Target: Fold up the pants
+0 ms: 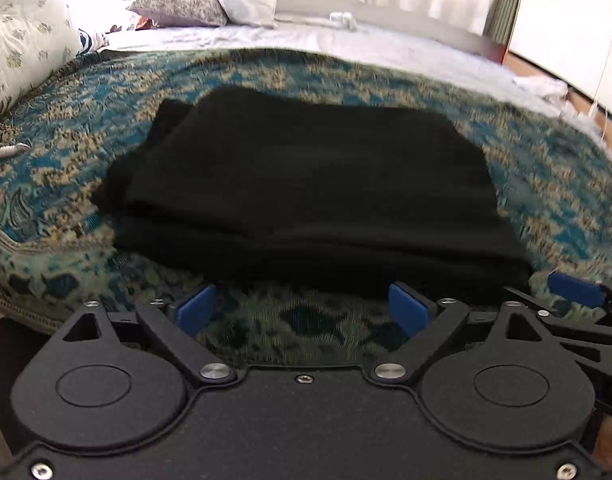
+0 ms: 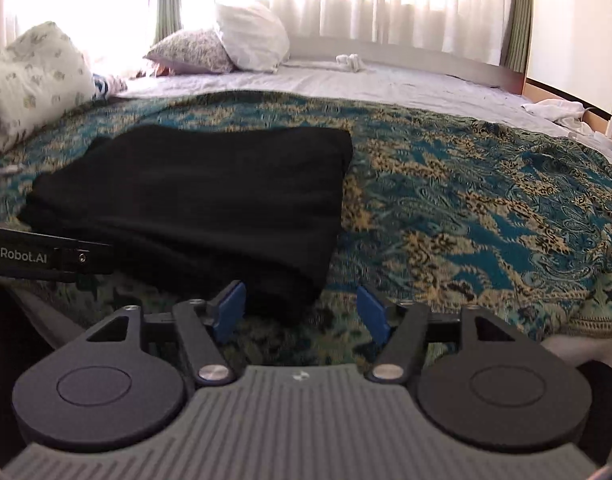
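Black pants (image 1: pixel 306 184) folded on bedspread (image 1: pixel 546 184)

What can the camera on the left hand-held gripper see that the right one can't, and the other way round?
Only the left view shows the pants' left edge in full, with its stacked folded layers, and a blue pad of the right hand-held gripper. Only the right view shows the wide bare stretch of patterned bedspread to the right of the pants, and lettering on the left hand-held gripper's side. Both show the folded black pants, pillows and curtains.
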Demonstrator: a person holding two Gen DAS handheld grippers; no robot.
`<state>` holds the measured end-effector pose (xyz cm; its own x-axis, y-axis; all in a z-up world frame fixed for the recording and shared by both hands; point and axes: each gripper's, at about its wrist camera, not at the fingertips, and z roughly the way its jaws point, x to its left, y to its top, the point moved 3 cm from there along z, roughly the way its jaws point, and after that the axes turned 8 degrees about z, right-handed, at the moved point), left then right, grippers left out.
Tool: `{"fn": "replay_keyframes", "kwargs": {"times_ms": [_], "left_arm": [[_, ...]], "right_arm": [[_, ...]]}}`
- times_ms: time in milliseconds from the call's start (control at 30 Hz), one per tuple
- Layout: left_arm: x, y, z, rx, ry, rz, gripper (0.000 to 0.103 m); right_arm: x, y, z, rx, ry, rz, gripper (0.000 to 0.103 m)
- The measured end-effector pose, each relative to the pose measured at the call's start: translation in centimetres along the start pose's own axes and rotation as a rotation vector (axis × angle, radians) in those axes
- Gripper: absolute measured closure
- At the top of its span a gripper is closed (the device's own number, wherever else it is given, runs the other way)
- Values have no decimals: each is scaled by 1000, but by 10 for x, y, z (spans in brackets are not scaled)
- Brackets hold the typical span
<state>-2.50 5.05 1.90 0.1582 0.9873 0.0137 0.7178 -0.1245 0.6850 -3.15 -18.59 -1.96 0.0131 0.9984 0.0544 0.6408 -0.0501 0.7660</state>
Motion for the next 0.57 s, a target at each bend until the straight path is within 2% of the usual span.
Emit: {"fn": "replay_keyframes", "kwargs": {"times_ms": [100,300,467,567], "left_arm": [[-2,-4,12,29,15,10,0],[-11,-3,25,27,78,54,0],[-9,-1,27,13,80,18,0],[-10,-2,26,4,86,34,0]], "right_arm": [[0,-4,7,19,-15,-14,26],[2,-3,11,21,-24,-19,24],[2,-3,12,21,-25,-19,23],[0,-2,13,22,-24,-11,22]]}}
